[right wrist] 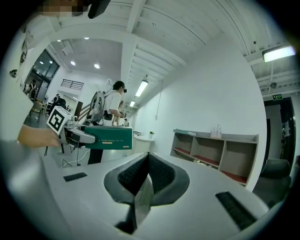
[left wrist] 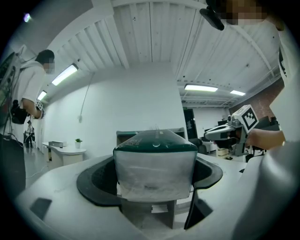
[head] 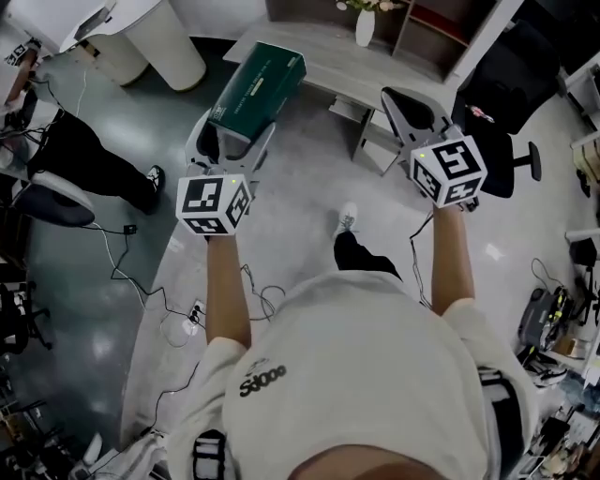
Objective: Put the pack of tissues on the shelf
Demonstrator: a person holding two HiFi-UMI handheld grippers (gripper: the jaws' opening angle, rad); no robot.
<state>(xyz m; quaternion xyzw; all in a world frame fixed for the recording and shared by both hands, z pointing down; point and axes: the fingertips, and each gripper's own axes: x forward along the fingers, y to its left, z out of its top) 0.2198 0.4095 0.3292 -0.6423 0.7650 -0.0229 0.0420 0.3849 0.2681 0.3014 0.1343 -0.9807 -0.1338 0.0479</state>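
Observation:
The pack of tissues (head: 259, 82) is a long dark green packet with a clear end. My left gripper (head: 234, 134) is shut on its near end and holds it out in front of me. In the left gripper view the pack's clear end (left wrist: 154, 168) fills the gap between the jaws. My right gripper (head: 413, 110) is held level beside it, shut and empty, its jaws pressed together (right wrist: 143, 174). The shelf (right wrist: 216, 151) is a low open unit with several compartments against the white wall, ahead and to the right. It also shows at the top of the head view (head: 439, 26).
A low grey table (head: 394, 67) with a white vase (head: 365, 26) stands ahead. A black office chair (head: 499, 150) is at the right. A seated person's legs (head: 89, 159) and a white round stand (head: 141, 42) are at the left. Cables (head: 183, 314) lie on the floor.

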